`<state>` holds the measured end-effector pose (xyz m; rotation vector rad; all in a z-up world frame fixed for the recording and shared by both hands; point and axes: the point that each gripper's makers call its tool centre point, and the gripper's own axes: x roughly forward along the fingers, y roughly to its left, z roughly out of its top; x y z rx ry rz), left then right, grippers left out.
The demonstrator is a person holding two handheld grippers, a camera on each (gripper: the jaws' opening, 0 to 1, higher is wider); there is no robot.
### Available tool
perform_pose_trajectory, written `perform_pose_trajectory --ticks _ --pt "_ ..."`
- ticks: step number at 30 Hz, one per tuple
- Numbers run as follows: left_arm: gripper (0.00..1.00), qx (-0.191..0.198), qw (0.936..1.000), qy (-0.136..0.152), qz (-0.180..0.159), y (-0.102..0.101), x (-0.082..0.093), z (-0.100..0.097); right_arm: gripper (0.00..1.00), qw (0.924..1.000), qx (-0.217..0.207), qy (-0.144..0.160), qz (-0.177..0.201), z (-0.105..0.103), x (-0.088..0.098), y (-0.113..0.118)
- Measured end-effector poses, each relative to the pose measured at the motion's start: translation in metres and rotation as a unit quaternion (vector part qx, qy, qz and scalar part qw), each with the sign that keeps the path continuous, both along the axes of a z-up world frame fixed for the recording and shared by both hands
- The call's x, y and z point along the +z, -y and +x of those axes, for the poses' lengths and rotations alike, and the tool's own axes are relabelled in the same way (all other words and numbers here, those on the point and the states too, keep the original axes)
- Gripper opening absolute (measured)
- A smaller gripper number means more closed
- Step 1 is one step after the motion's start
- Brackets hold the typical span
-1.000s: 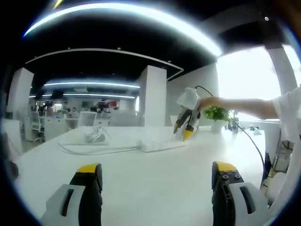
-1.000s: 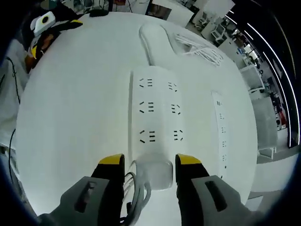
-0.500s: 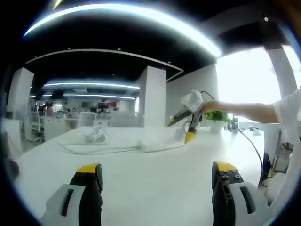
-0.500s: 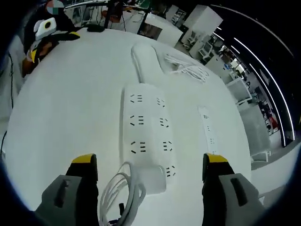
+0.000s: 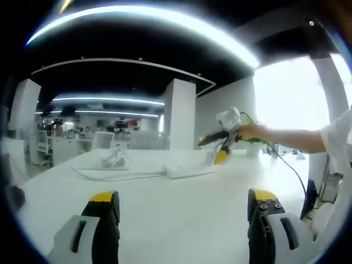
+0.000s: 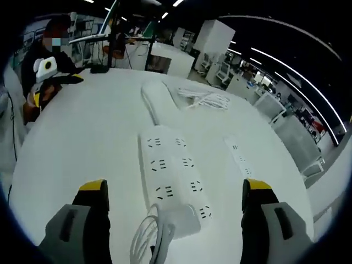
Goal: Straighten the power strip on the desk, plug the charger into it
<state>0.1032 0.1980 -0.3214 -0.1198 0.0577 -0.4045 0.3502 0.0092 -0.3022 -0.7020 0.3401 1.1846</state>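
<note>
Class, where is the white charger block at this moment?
In the right gripper view, the white charger block sits at the white power strip's near end, between the open right claw tips.

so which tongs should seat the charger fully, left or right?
Right, probably. The right tongs hang open directly over the charger on the power strip; the left tongs sit far back across the desk.

On the worktop [image 6: 82,143]: power strip [image 6: 171,176] lengthwise in the middle, between the right tool [image 6: 171,190] tips. At its near end, charger [image 6: 184,215], touching, with coiled cord [image 6: 146,242] just left. Right of the strip, slimmer second strip [image 6: 240,156], apart. Beyond, cable bundle [image 6: 206,99]. Far left, left tool [image 6: 41,91]. In the left gripper view, left tool [image 5: 181,201] low over the worktop, right tool [image 5: 217,148] above the strip's right end.
</note>
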Motion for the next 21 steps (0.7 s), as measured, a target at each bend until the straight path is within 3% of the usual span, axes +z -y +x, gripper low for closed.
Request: perform_pose_trajectory --ticks 4,13,21 --pt "0.99 -0.002 1.0 0.0 -0.002 0.0 0.0 -0.001 1.0 0.9983 -0.006 -0.014 0.057 0.0 0.014 -0.006" --pt "0.99 -0.006 1.0 0.001 -0.004 0.002 0.001 -0.003 1.0 0.9932 -0.022 0.013 0.113 0.005 0.031 -0.006" --pt "0.99 -0.006 1.0 0.001 -0.005 0.002 0.0 -0.003 1.0 0.9833 -0.025 0.024 0.179 -0.002 0.054 -0.011"
